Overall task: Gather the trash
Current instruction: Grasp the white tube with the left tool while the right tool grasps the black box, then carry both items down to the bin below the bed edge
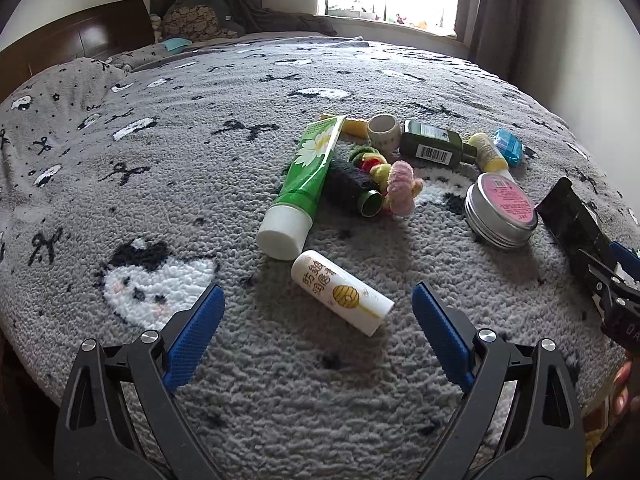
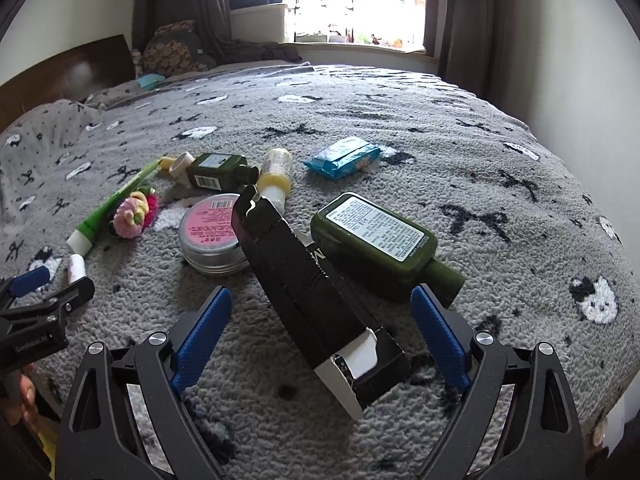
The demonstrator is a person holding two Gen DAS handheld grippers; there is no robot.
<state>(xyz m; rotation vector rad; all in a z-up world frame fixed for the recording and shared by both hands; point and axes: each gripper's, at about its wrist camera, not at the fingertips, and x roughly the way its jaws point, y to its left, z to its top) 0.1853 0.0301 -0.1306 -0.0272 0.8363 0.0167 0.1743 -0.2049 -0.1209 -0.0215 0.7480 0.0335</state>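
Observation:
A small white tube with a honeycomb print (image 1: 340,298) lies on the grey bedspread between the blue pads of my left gripper (image 1: 318,304), which is open; the pads stand clear of it. A long black carton (image 2: 316,296) with a white open end lies between the fingers of my right gripper (image 2: 322,306), also open and not pressing on it. Beyond lie a green tube (image 1: 308,172), a round tin with a pink label (image 1: 500,208), a dark green bottle (image 2: 376,244), a smaller dark green bottle (image 1: 432,142), a blue wipes packet (image 2: 344,156) and a knitted toy (image 1: 396,188).
The patterned grey bedspread (image 1: 180,168) covers the whole bed. A wooden headboard (image 1: 80,36) and pillows are at the far left, a window with curtains at the back. My right gripper's body (image 1: 592,248) shows at the left wrist view's right edge.

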